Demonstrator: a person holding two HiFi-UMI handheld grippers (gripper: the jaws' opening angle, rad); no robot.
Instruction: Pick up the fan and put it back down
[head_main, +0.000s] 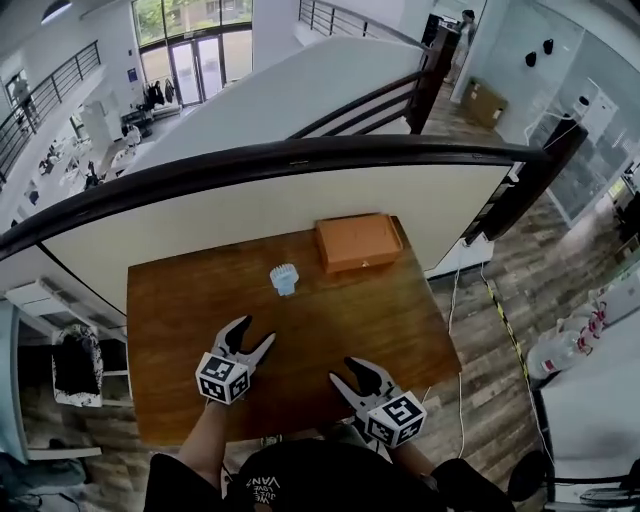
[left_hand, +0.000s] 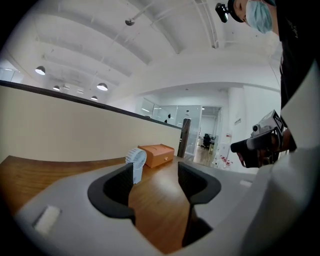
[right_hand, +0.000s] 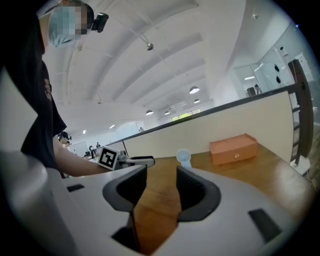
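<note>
A small pale-blue fan (head_main: 285, 279) stands upright on the brown wooden table (head_main: 180, 300), just left of an orange box (head_main: 358, 241). My left gripper (head_main: 252, 335) hovers over the table short of the fan, jaws open and empty. In the left gripper view the fan (left_hand: 136, 161) shows beyond the left jaw, well ahead of the gripper (left_hand: 156, 182). My right gripper (head_main: 345, 372) is near the table's front edge, open and empty. In the right gripper view the fan (right_hand: 184, 157) stands far ahead, above the gap of that gripper (right_hand: 161, 187).
The orange box (right_hand: 234, 148) sits at the table's far side against a low cream wall with a dark handrail (head_main: 300, 155). Past the table's right edge lie wooden floor and cables (head_main: 495, 300). A white unit (head_main: 40, 297) stands to the left.
</note>
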